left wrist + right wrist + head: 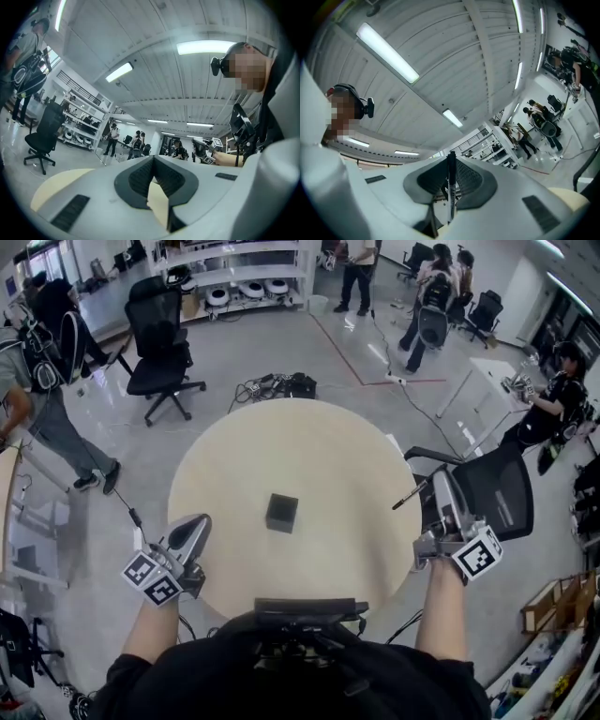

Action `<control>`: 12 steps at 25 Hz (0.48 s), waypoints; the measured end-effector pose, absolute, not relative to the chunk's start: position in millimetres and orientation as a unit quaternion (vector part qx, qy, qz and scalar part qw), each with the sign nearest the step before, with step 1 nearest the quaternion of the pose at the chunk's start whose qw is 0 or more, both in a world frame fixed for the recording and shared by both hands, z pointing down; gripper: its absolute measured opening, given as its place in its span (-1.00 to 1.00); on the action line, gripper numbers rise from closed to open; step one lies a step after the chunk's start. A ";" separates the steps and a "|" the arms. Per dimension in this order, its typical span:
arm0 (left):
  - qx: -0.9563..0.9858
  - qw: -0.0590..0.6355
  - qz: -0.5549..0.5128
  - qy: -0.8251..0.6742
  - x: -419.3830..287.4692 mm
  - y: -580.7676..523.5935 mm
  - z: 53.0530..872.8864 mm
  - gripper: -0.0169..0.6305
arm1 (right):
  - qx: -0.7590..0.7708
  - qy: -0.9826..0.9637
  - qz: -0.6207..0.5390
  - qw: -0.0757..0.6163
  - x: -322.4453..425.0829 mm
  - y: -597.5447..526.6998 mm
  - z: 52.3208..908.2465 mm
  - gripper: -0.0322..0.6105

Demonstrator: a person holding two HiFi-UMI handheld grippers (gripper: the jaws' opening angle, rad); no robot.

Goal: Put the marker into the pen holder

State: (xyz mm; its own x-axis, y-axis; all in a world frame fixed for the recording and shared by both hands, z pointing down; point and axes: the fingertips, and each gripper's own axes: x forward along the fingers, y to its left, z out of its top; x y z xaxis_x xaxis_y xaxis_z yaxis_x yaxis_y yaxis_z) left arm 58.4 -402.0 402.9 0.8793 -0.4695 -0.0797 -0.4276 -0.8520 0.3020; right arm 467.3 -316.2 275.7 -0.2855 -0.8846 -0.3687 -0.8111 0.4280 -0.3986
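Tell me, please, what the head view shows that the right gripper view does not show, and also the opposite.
Only the head view: the black pen holder standing near the middle of the round table, and the left gripper at the table's near edge. Only the right gripper view: the ceiling lights overhead, and how the jaws press on the marker from both sides. Both: the right gripper holding the marker, well apart from the pen holder.

An open lab or office hall: black office chairs (161, 343), white shelves (239, 277) with equipment, floor cables (277, 385) beyond the left tongs (197, 524).
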 end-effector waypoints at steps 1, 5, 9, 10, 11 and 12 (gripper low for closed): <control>0.959 0.138 -0.076 -0.234 58.4 -400.7 401.2 -0.94 | -0.530 0.801 -0.056 0.273 464.9 -312.9 269.8 -0.71; 0.958 0.138 -0.077 -0.238 50.1 -392.7 401.9 -0.94 | -0.523 0.808 -0.046 0.268 452.5 -310.8 264.7 -0.71; 0.955 0.141 -0.075 -0.250 46.0 -394.4 406.6 -0.94 | -0.504 0.816 -0.049 0.279 445.4 -325.6 263.8 -0.71; 0.954 0.142 -0.073 -0.254 44.8 -393.7 409.2 -0.94 | -0.498 0.819 -0.050 0.280 441.7 -330.2 264.8 -0.71; 0.952 0.144 -0.071 -0.259 43.4 -392.2 412.1 -0.94 | -0.492 0.823 -0.051 0.279 437.4 -335.0 267.1 -0.71; 0.951 0.147 -0.069 -0.264 42.1 -390.4 415.1 -0.94 | -0.486 0.827 -0.053 0.276 432.9 -340.2 270.5 -0.71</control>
